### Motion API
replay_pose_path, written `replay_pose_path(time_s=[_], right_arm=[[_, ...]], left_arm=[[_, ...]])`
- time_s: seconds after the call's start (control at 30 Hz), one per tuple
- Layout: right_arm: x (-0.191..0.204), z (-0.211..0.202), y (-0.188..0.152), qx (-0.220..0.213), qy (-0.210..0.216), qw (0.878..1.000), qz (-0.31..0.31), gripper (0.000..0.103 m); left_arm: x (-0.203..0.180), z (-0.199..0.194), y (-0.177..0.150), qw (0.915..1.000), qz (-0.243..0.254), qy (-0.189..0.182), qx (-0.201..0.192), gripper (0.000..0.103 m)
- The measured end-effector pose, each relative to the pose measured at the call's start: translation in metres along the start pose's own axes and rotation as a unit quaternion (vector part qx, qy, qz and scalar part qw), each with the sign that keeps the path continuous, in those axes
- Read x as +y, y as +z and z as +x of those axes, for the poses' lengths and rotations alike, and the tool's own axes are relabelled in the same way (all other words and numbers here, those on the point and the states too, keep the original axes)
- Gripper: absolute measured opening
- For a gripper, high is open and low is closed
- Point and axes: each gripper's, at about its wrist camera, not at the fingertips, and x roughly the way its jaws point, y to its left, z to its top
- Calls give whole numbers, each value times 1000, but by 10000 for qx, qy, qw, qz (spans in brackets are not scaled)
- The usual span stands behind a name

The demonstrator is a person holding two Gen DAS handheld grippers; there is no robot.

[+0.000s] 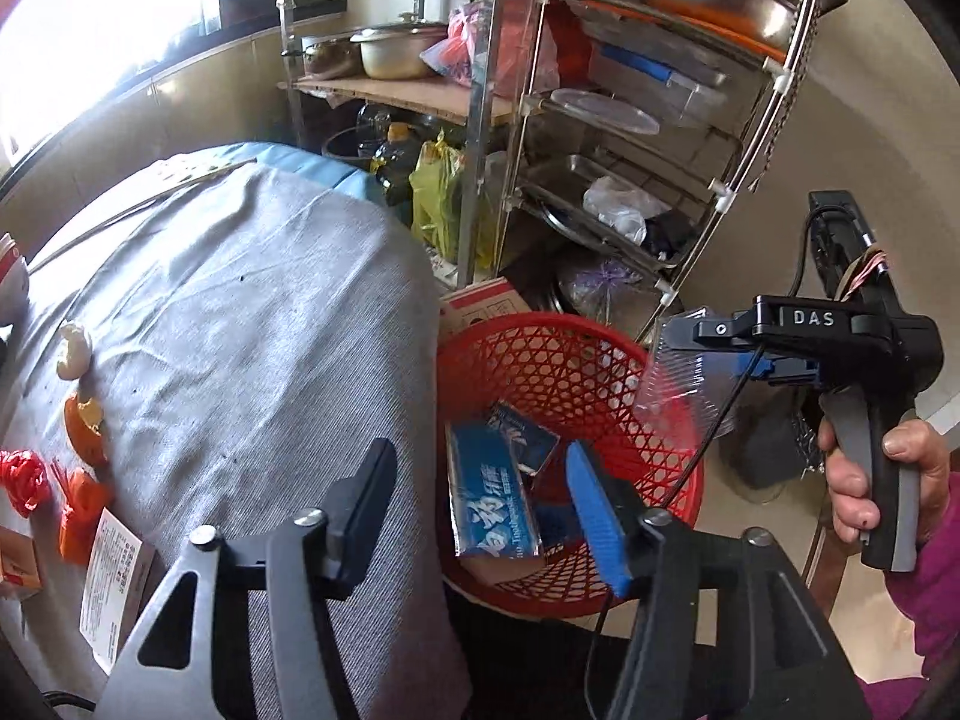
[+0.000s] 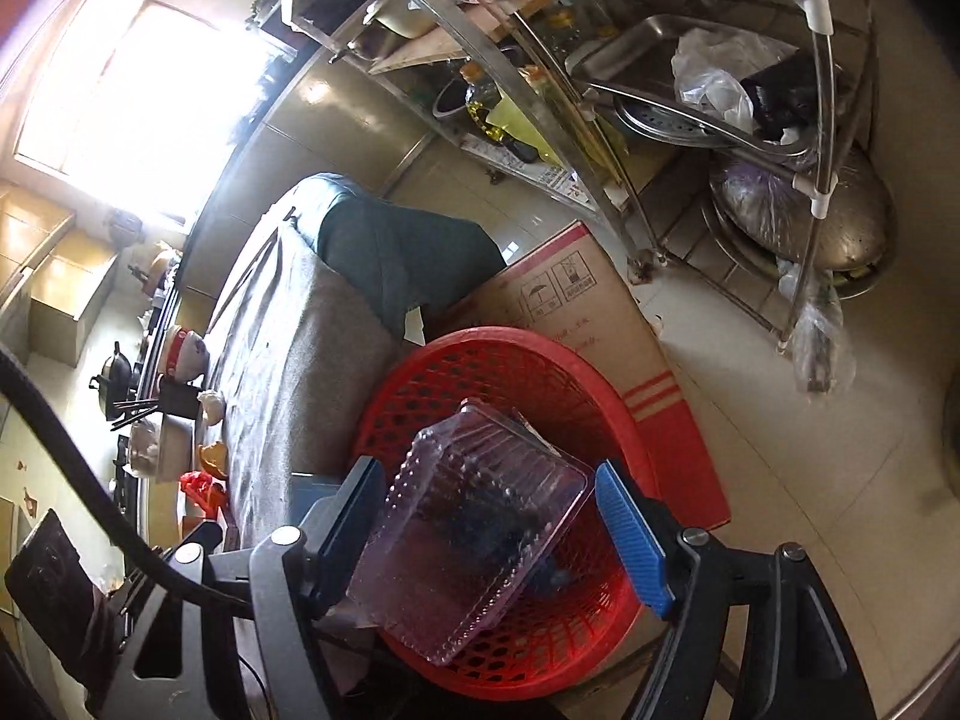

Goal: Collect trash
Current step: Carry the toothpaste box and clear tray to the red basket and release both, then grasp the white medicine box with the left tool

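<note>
My right hand-held gripper (image 2: 489,531) has its fingers spread wide around a clear clamshell (image 2: 474,534) above the red basket (image 2: 624,420); my left hand-held gripper (image 1: 480,516) gapes wide, empty, over it.

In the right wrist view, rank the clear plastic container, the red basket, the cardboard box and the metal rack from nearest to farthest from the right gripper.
1. Clear plastic container: between the right gripper's fingers.
2. Red basket: directly beneath the container.
3. Cardboard box: behind the basket, on the floor.
4. Metal rack: farthest, upper right.
</note>
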Motion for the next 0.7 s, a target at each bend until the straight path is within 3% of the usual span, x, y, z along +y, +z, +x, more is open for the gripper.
replay_pose_path(time_s=[0.27,0.43,0.6,0.7], right_arm=[[12,-4,-2,-124,46,9998,-165,77],[29,6,-5,-70,186,9994,-299,77],[58,24,-10,85,430,9973,-586,77],[81,37,-17,244,596,9949,-775,77]], left_arm=[[36,-13,-12,9984,-530,188,-71,63],[67,-34,-40,9940,-834,689,-165,63],[104,-65,-82,9827,-1305,1289,-240,65],[131,-88,-114,9711,-1812,1527,-299,65]])
